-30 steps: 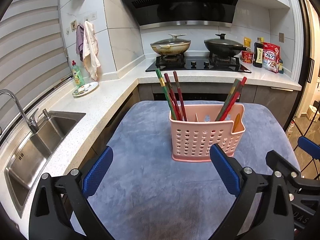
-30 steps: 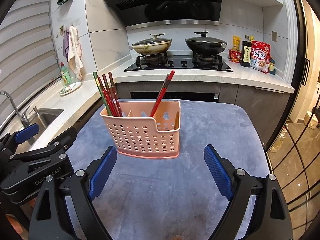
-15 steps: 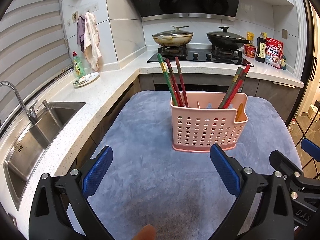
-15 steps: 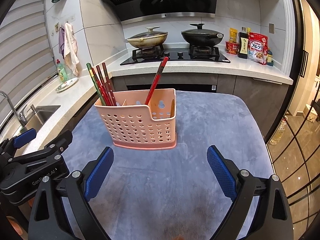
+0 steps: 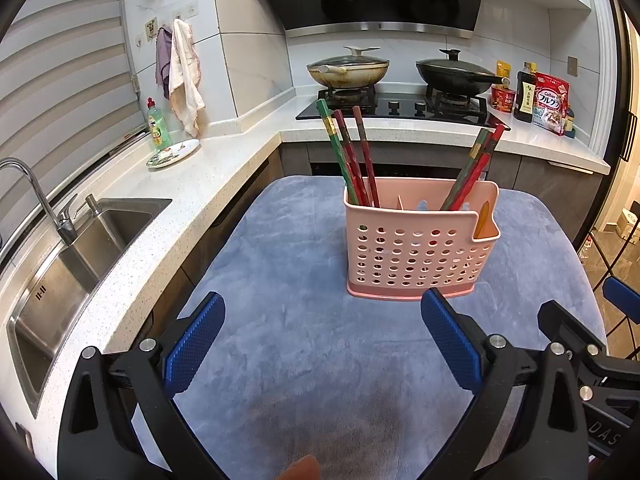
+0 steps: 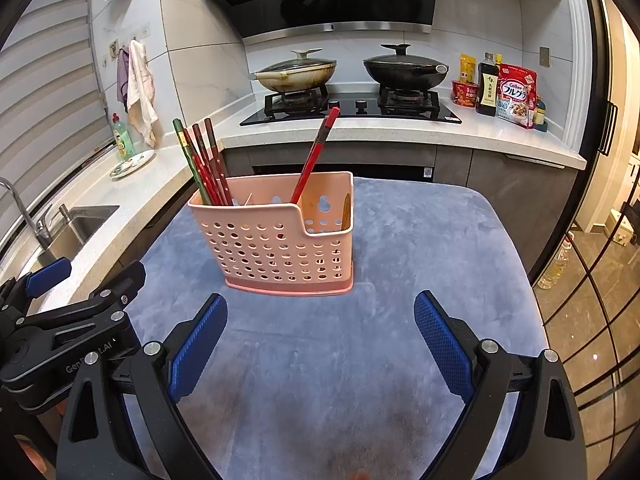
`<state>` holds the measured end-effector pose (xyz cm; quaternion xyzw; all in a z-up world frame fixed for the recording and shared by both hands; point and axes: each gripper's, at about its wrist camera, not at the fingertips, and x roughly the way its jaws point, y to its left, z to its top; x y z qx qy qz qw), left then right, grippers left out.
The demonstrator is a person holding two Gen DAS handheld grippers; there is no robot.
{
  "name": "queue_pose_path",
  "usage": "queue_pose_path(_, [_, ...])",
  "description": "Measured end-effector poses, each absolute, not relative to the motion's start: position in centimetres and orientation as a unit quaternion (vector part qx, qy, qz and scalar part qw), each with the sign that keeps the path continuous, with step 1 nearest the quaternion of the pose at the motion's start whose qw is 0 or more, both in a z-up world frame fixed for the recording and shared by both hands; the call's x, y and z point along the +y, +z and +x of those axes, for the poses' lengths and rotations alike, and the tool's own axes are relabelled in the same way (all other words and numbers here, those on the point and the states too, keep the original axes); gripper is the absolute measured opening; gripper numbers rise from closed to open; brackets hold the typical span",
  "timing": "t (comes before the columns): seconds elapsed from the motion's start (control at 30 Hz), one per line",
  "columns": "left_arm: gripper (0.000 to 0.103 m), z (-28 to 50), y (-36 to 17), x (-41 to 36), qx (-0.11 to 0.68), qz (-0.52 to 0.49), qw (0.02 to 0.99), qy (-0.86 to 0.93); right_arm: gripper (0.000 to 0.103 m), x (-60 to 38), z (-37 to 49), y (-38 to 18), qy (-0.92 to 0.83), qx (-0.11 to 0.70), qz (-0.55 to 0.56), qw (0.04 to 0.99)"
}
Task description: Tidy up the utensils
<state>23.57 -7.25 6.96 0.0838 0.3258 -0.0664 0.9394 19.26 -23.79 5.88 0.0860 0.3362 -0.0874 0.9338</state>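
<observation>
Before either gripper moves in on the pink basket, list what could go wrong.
1. The chopsticks stand tall and lean out over the pink basket; a finger of the open right gripper could catch them and tip the light basket.
2. The basket sits on a soft blue cloth, so a push may slide or rock it.
3. The left gripper hovers close beside the right; they could collide.

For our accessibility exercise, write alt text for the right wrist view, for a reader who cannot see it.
A pink perforated utensil basket stands on a blue-grey cloth, chopsticks leaning at its left end and a red pair near the middle. The right gripper frames it with jaws wide apart, empty; a kitchen hob lies behind.
</observation>
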Motion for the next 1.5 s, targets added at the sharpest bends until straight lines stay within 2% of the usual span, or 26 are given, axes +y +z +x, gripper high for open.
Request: queue_pose_path(1.5, [0.095,23.89,6.57,-7.03,0.331,0.093,0.937,-0.055,0.091,-23.54,19.46,5.64,-0.087,0.339,0.085,0.933])
